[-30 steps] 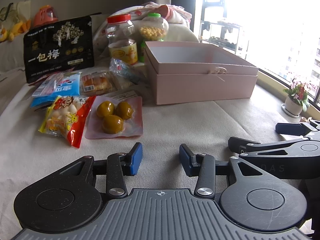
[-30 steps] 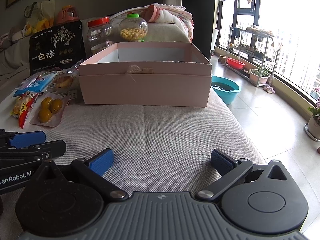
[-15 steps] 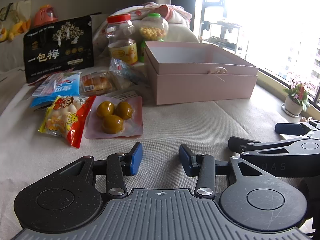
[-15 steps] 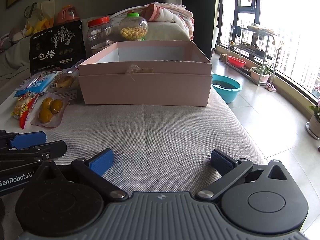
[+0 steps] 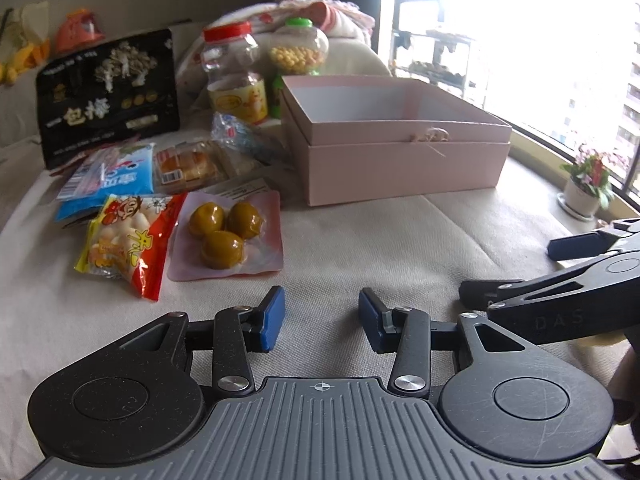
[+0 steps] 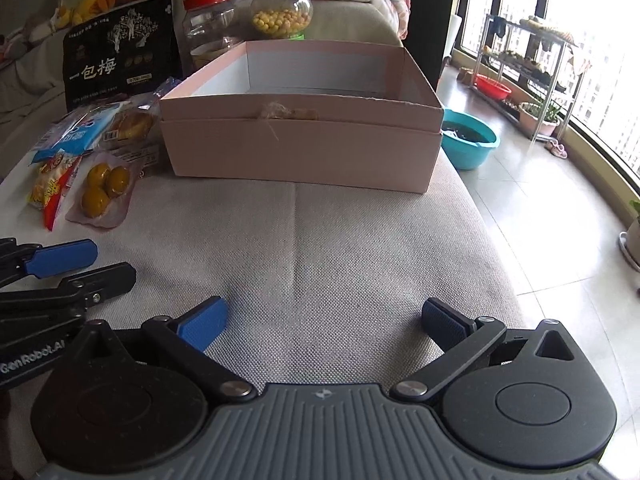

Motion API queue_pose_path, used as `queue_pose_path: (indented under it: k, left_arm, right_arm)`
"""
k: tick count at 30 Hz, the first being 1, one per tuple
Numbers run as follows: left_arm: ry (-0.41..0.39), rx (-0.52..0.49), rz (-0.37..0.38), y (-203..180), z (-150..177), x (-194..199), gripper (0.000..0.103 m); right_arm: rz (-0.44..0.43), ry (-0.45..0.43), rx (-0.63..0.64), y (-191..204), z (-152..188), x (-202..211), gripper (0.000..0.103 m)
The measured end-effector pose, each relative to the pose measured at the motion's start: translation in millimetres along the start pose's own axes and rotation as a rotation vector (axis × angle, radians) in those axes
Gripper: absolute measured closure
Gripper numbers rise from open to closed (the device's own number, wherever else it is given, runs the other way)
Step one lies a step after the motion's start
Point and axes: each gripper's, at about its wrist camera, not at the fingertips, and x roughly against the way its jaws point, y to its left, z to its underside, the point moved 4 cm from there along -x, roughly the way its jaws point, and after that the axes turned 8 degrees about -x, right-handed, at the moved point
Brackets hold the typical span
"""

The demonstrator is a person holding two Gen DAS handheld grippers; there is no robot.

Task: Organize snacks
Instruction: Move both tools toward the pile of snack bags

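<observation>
Honestly not much has changed in the last second. The left gripper sits where it was, jaws half spread with nothing between them, and the right gripper has only tipped a bit, jaws wide and empty. The open pink cardboard box looks bare inside from here. The snacks lie beside it on the beige cloth-covered table, the clear pouch of three yellow-brown plums closest. So sorting hasn't started yet, I'd say.
</observation>
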Motion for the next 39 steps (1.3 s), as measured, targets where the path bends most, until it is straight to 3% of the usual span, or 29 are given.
queue_pose_path:
  k: [3, 5, 6, 9, 14, 20, 24, 27, 28, 29, 32, 36, 39]
  left_arm:
    - [0.053, 0.083, 0.118, 20.1, -7.7, 0.5, 0.071]
    - [0.081, 0.163, 0.219, 39.8, -13.6, 0.8, 0.072]
    - [0.091, 0.197, 0.234, 49.8, -16.9, 1.0, 0.072]
    - [0.046, 0.259, 0.201, 85.1, -30.3, 11.1, 0.073]
    - [-0.08, 0.316, 0.077, 167.6, -55.9, 20.8, 0.073]
    - [-0.152, 0.528, -0.036, 284.1, -64.3, -2.5, 0.073]
    - [-0.158, 0.533, -0.048, 337.0, -86.2, -40.7, 0.073]
    - [-0.123, 0.534, -0.03, 359.9, -95.3, -85.8, 0.073]
    - [-0.108, 0.543, -0.011, 366.5, -96.6, -101.3, 0.073]
    - [-0.091, 0.542, 0.01, 371.0, -95.9, -114.2, 0.073]
    - [-0.038, 0.498, 0.045, 371.8, -89.5, -141.6, 0.073]
    - [-0.046, 0.494, 0.072, 371.9, -81.5, -150.2, 0.074]
    - [-0.05, 0.514, 0.133, 371.3, -75.2, -144.8, 0.074]
  right_arm:
    - [0.012, -0.019, 0.001, 2.1, 3.1, 1.2, 0.0]
    - [0.009, -0.022, 0.038, 6.9, 2.2, 1.6, 0.0]
    - [0.001, -0.011, 0.08, 11.7, -0.8, 0.9, 0.0]
    - [-0.042, 0.03, 0.151, 28.0, -14.7, 0.7, 0.001]
    - [-0.191, -0.017, 0.183, 73.7, -47.8, 14.5, 0.002]
    - [-0.316, -0.029, 0.248, 149.5, -118.0, 9.9, 0.002]
    - [-0.353, 0.011, 0.192, 192.9, -172.6, -27.9, 0.008]
    - [-0.338, 0.075, 0.136, 213.3, -196.3, -66.2, 0.031]
    - [-0.334, 0.109, 0.128, 219.6, -200.9, -80.5, 0.047]
    - [-0.33, 0.143, 0.125, 226.6, -205.6, -94.2, 0.056]
    - [-0.302, 0.191, 0.096, 239.5, -214.0, -129.0, 0.057]
    - [-0.247, 0.185, 0.111, 255.8, -219.7, -169.2, 0.057]
    - [-0.268, 0.27, 0.08, 258.5, -219.3, -190.9, 0.058]
